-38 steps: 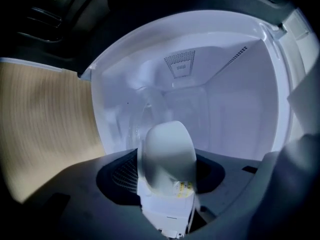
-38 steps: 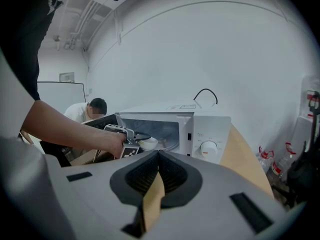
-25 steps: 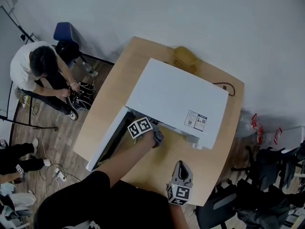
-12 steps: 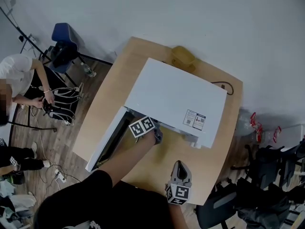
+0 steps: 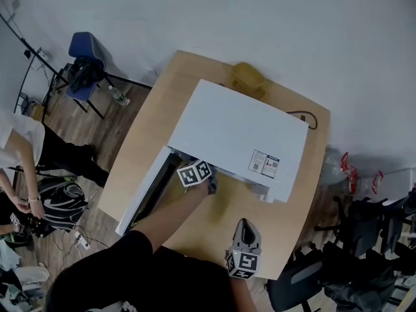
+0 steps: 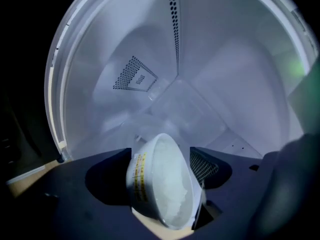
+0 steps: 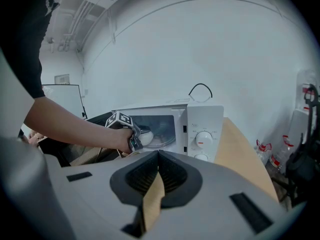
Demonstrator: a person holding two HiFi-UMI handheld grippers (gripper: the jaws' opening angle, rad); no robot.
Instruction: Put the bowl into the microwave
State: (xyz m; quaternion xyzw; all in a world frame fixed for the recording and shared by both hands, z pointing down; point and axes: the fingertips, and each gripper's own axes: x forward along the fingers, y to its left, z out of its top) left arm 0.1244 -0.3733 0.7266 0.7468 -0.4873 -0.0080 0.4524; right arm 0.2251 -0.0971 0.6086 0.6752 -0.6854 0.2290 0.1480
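The white microwave (image 5: 240, 135) stands on the wooden table (image 5: 146, 135) with its door (image 5: 140, 197) swung open to the left. My left gripper (image 5: 210, 186) reaches into the cavity mouth. Its jaws are opening, with the white bowl (image 6: 160, 184) between them, tilted, and a small gap showing on the right side. The glass turntable (image 6: 185, 109) lies just beyond the bowl. In the right gripper view the bowl (image 7: 145, 135) sits inside the cavity by the left gripper (image 7: 135, 143). My right gripper (image 5: 246, 225) hovers near the table's front edge, shut and empty.
A yellow object (image 5: 250, 77) sits behind the microwave, and a black cable (image 5: 309, 119) runs off its right side. A blue chair (image 5: 84, 51), a person (image 5: 19, 148) and a backpack (image 5: 62, 203) are at the left. Dark chairs (image 5: 364, 233) crowd the right.
The left gripper has edged slightly further toward the cavity. The person at the left has moved down to the frame's edge, and the backpack with them. The right gripper has not moved.
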